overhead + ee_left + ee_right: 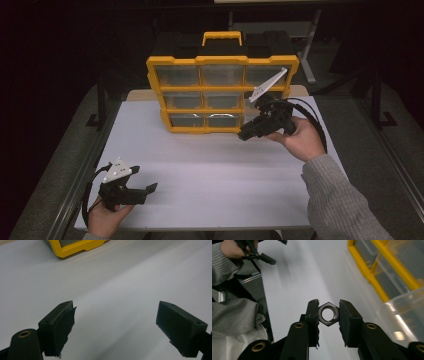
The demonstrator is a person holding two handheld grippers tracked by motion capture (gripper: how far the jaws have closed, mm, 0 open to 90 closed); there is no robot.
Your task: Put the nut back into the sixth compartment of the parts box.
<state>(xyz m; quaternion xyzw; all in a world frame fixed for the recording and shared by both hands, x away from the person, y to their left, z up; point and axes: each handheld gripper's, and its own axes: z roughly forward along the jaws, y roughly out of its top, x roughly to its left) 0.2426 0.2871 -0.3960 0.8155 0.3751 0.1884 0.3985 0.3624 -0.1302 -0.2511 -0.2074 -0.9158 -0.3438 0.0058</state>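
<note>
**Hex nut held in the right gripper beside the drawer organiser**

A yellow-framed drawer organiser (222, 95) with a yellow carrying handle (222, 37) is seen standing upright at the far side of a white table (210, 170). Its front is divided into three rows of clear drawers (176, 75); their contents cannot be made out.

The right gripper (247, 134) is held above the table just in front of the organiser's lower right corner, with the right hand (300, 137) wrapped around its body and a grey knitted sleeve (340, 205) reaching back from it. In the right gripper view, a dark metal hex nut (328, 314) is shown pinched between the two jaws, gripped on opposite flats, its central hole facing the camera. A clear drawer front (404, 312) of the organiser is seen near the nut, at the right of that view; whether this drawer is pulled out cannot be told.

The left gripper (149, 189) is held well apart from the organiser, near the table's front left corner, in the left hand (105, 217). In the left gripper view its jaws are shown spread wide over bare table, with nothing between them, and a yellow corner of the organiser is visible beyond them.
</note>
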